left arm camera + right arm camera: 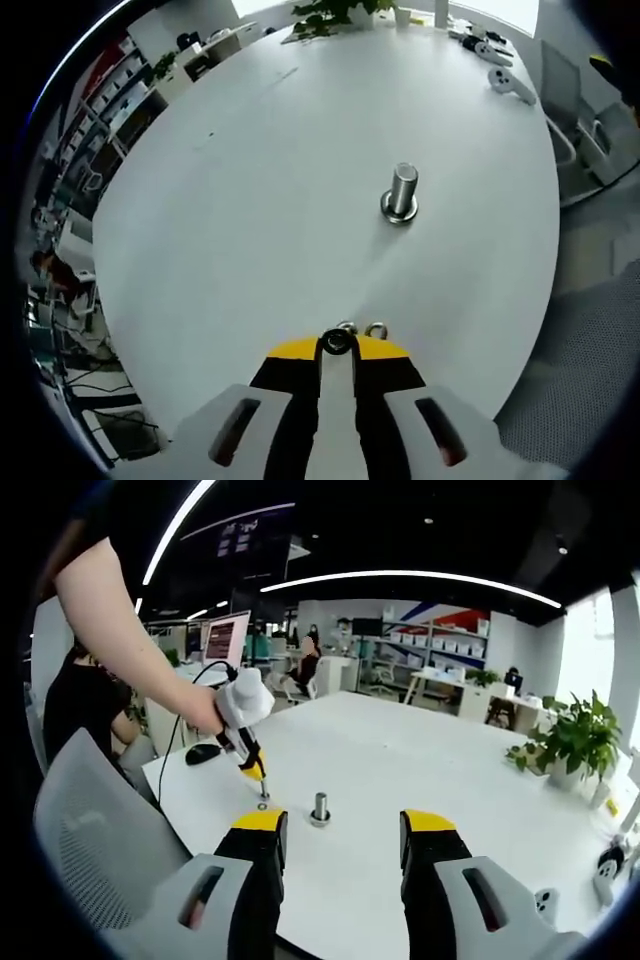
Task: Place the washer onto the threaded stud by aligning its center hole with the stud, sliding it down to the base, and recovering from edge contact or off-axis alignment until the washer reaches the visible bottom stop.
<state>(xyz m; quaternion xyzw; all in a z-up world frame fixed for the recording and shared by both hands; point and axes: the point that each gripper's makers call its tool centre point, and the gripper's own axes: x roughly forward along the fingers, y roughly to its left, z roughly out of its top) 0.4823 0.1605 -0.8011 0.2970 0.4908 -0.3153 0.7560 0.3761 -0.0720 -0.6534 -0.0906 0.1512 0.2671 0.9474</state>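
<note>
risk sits first with the left hand-held gripper (pixel 338 345), whose yellow-tipped black jaws are clamped on a small shiny metal ring washer (pixel 337 341) held edge-on at the very tips; a second ring (pixel 376 330) lies on the white matte desk (pixel 250 200) just beside it. so thin a pinch could let the smooth washer slip or tilt, and a tilted hole would likely catch on the stud's top edge. ahead, well apart, the polished steel cylindrical stud (pixel 403 187) stands upright on its round base flange (pixel 398 211). the right hand-held gripper (pixel 342 840) hangs with jaws apart and empty, facing the stud (pixel 320 807).
</note>
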